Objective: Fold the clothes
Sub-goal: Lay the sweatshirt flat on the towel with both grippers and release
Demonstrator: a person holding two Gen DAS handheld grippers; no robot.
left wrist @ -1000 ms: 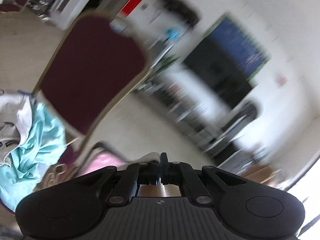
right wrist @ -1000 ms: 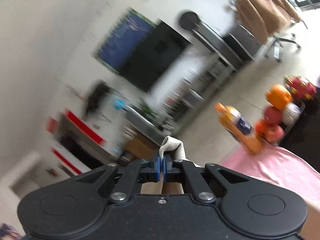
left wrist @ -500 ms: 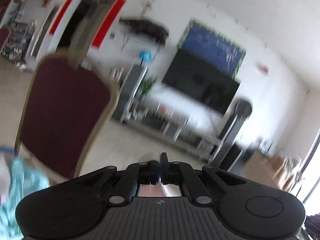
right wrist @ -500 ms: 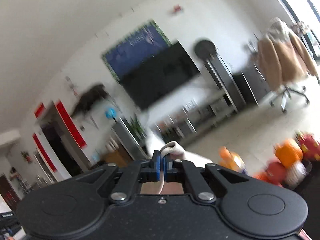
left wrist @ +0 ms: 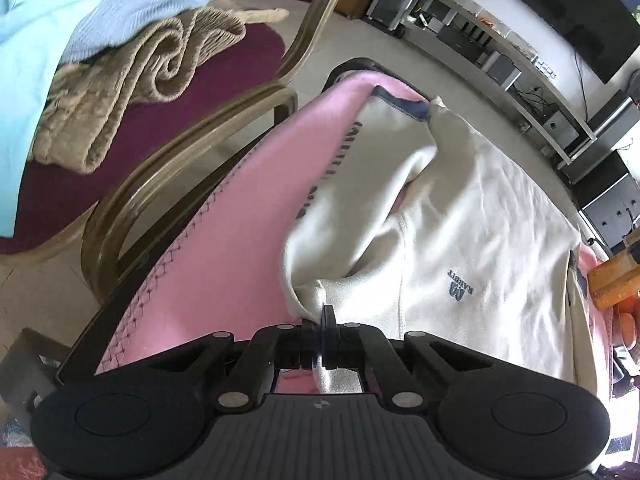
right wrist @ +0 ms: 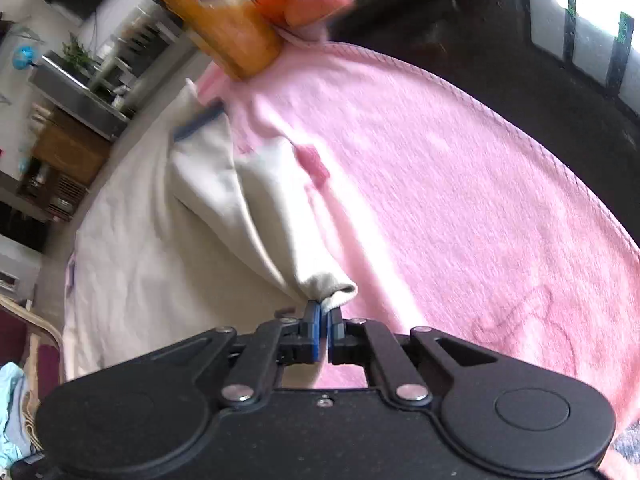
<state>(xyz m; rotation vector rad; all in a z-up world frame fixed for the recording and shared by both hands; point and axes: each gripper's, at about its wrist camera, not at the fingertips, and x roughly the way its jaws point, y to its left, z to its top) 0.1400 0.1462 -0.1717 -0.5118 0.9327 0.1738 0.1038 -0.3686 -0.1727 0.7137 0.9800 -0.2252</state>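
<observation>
The pink blanket (left wrist: 224, 264) covered the tabletop, and the cream sweatshirt (left wrist: 472, 216) lay spread across it, front up with its small chest logo showing. A second before, both cameras had faced the far wall and television, with only a pinch of cream cloth at each tool tip; now both looked down at the tabletop, so the garment had been swung down and laid out. That reads as the flattening step nearly done, with the folds themselves yet to begin.

On the chair (left wrist: 168, 148) just beside the tabletop, a tan knit (left wrist: 132, 76) and light blue clothes (left wrist: 48, 20) waited in a heap. An orange bottle (right wrist: 228, 36) stood at the blanket's far edge, near the sweatshirt's sleeve (right wrist: 208, 152).

The left tool (left wrist: 325, 322) was clamped tight on a bunched edge of the sweatshirt. The right tool (right wrist: 325, 320) was likewise pinched closed on a gathered corner of it, the cloth pulled taut from there toward the sleeve. The 2 grips probably need releasing next, once the near edge lies flat.
</observation>
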